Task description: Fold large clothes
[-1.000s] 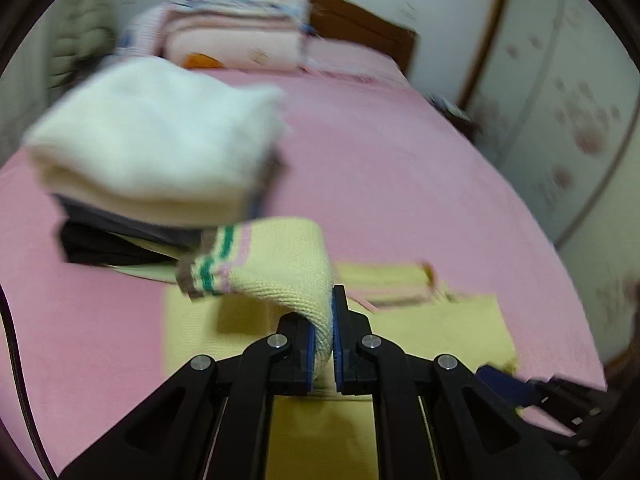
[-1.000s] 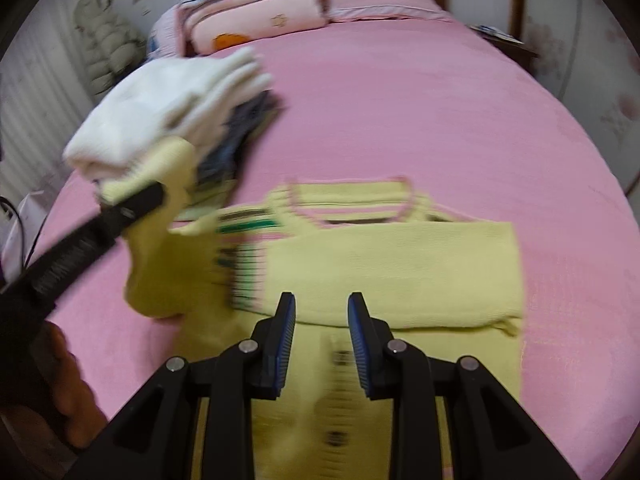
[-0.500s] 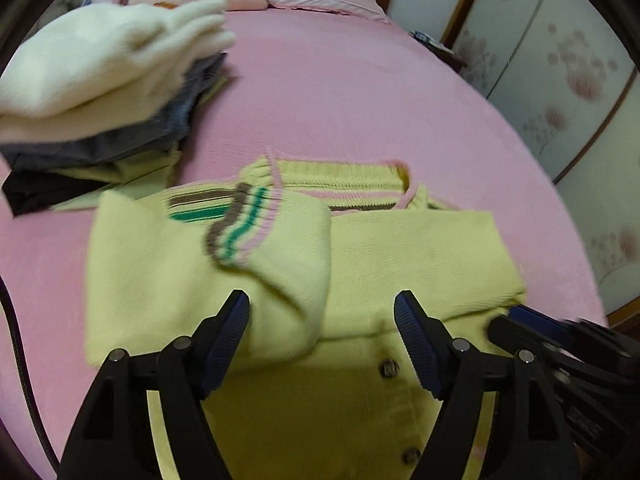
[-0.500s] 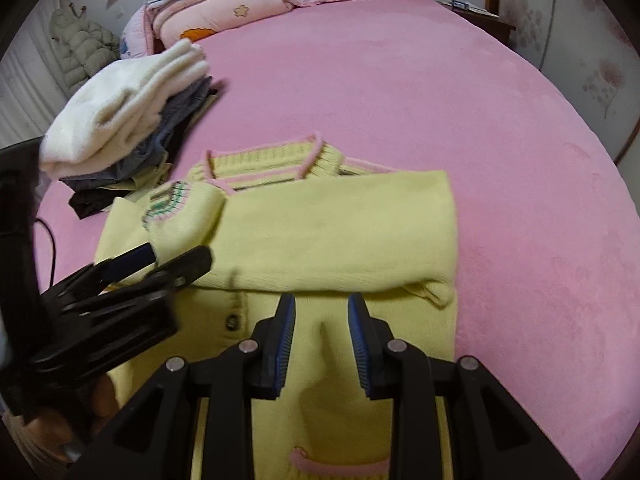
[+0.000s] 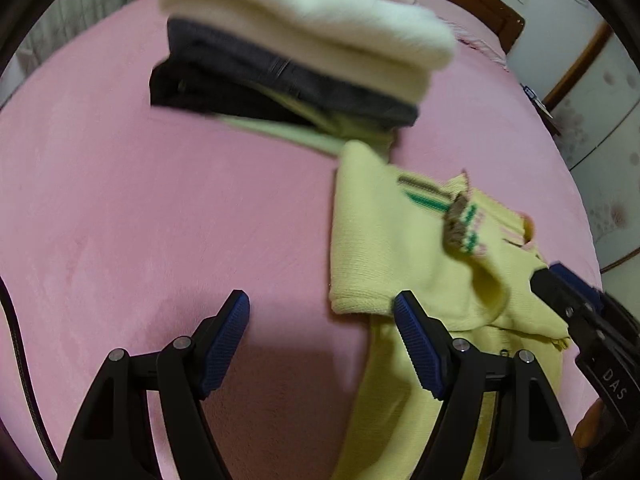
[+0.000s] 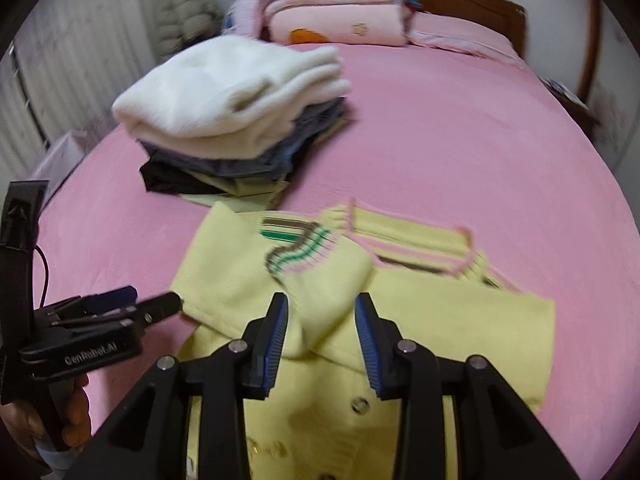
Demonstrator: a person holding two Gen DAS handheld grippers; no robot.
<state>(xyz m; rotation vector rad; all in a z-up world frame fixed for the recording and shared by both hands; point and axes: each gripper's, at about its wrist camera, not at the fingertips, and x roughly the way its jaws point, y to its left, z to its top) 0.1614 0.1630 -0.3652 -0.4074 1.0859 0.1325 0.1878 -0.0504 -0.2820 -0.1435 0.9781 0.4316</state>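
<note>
A yellow knit cardigan with striped cuffs lies on the pink bedspread, its left sleeve folded across the chest. My right gripper hovers over that sleeve. Its jaws are opening, with the sleeve's fold seen between them and the pads not pressing on it. In the left wrist view my left gripper stands wide open over bare bedspread, just left of the cardigan's folded edge and holding nothing. The right gripper shows at the right edge, tips on the cardigan. The left gripper appears at the left.
A stack of folded clothes, white on top of grey and black, sits just beyond the cardigan's left shoulder. Folded bedding and a wooden headboard are at the far end. A hand holds the left gripper.
The left gripper let go of the striped cuff, opened wide and swung left off the cardigan onto bare bedspread. The sleeve now lies folded across the chest. The right jaws have widened a little.
</note>
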